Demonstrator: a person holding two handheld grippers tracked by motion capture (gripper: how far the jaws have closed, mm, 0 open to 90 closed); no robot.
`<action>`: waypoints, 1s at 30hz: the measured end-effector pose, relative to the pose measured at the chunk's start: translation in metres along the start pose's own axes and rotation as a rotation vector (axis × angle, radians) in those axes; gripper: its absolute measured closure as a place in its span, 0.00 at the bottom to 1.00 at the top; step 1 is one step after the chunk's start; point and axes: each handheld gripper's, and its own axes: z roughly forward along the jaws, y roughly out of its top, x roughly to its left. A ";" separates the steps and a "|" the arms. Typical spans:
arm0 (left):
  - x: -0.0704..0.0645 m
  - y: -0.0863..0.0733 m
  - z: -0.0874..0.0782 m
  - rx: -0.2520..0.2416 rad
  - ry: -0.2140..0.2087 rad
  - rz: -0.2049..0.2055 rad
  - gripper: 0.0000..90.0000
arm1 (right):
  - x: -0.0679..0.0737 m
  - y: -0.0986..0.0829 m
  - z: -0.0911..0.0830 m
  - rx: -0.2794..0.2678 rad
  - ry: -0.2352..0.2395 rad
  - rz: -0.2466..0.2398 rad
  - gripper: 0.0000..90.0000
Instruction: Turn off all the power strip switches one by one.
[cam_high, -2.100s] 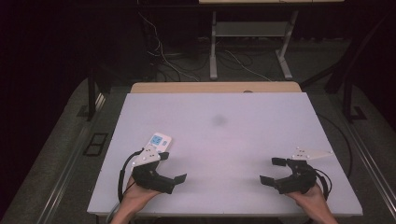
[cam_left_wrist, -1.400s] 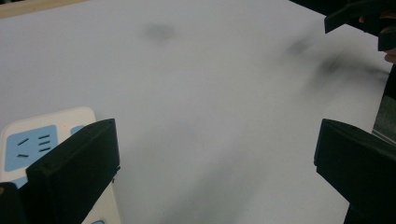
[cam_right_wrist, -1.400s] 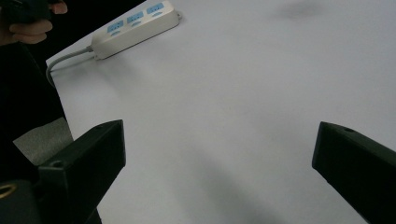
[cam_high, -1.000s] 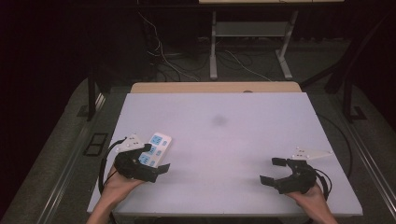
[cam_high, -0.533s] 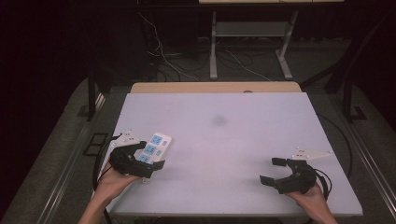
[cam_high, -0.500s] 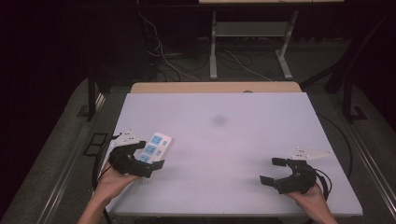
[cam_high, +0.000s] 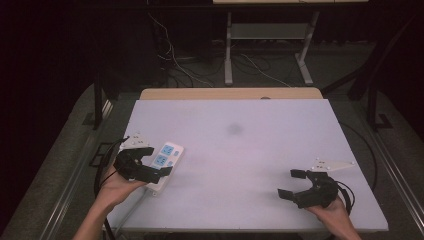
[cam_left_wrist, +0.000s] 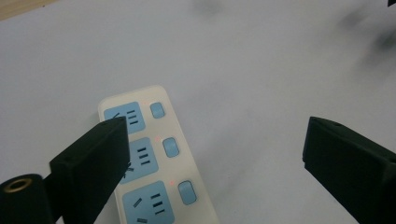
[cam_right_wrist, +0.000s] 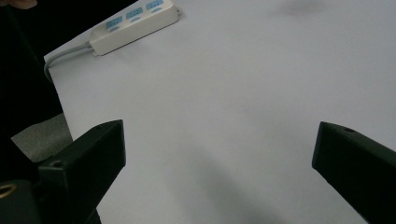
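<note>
Power strip (cam_high: 164, 161): a cream-white unit with three blue socket panels and three blue switches, lying flat on the white tabletop (cam_high: 240, 150) near its left edge, long axis running from the near-left toward the far-right. Its grey cord (cam_right_wrist: 65, 53) leaves the near end and runs off the tabletop edge, as seen in the right gripper view.

Left hand-held gripper (cam_high: 150, 162): held in the person's left hand (cam_high: 117, 187) at the left side of the tabletop, directly over the near part of the power strip. Jaws are spread wide apart and grip nothing. In the left gripper view the strip (cam_left_wrist: 149, 163) lies below and between the jaws, offset toward the left jaw, which overlaps the strip's socket side in that view; the right jaw stands well clear over bare tabletop. Whether the left jaw touches the strip cannot be told.

Right hand-held gripper (cam_high: 292, 184): held in the person's right hand (cam_high: 332, 215) near the front right of the tabletop, well apart from the power strip. Jaws are spread wide apart, holding nothing, over bare white surface. In the right gripper view the strip (cam_right_wrist: 135, 21) appears far off at the upper left.

A faint grey smudge (cam_high: 234, 129) marks the tabletop near its middle.
</note>
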 end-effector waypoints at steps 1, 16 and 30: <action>0.001 0.000 0.000 0.005 0.000 0.001 0.10 | 0.000 0.000 0.000 -0.001 0.000 -0.001 0.03; 0.012 -0.001 0.003 0.049 0.034 0.024 0.50 | 0.000 0.000 0.000 -0.001 -0.006 -0.003 0.03; 0.029 -0.006 0.014 0.126 -0.019 -0.009 0.89 | 0.001 0.000 0.002 0.009 -0.009 -0.014 0.03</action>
